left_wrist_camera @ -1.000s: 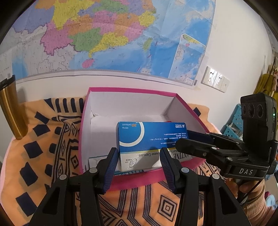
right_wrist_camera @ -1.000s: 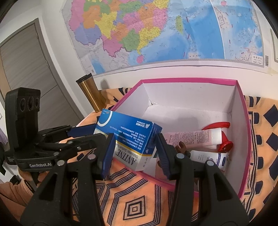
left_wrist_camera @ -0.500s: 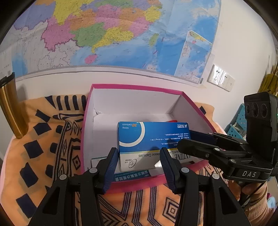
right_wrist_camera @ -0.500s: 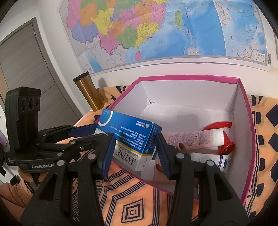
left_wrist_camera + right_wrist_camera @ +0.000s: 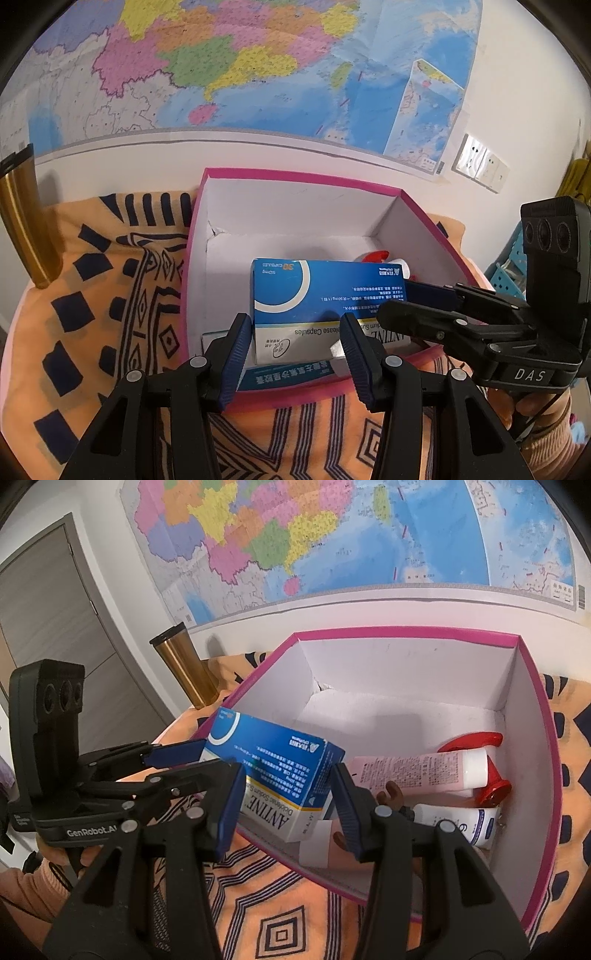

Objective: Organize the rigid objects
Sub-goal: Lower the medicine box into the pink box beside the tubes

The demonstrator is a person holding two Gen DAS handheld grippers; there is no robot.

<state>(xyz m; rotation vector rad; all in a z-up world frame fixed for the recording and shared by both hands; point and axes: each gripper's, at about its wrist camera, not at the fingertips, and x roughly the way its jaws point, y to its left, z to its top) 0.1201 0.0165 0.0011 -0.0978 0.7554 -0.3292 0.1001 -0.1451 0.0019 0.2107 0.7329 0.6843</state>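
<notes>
- The medicine box (image 5: 327, 295) sits clamped at both ends, the left gripper (image 5: 295, 349) on one and the right gripper (image 5: 286, 797) on the other, held above the near edge of the pink box (image 5: 295, 177).
- Over the last second little has changed: both grips unchanged, the carton barely moved, so it is probably about to be lowered in.
- Tubes (image 5: 406, 771) and a red cap (image 5: 493, 792) fill the right side; a flat packet (image 5: 291, 374) lies beneath.
- A gold flask (image 5: 183, 672) stands far left on the patterned cloth (image 5: 92, 295).

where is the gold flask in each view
Left wrist: the gold flask stands at the far left edge, left of the pink box.
Right wrist: upper left of centre, left of that box's far corner.
Shared landmark: the wall map behind it.
</notes>
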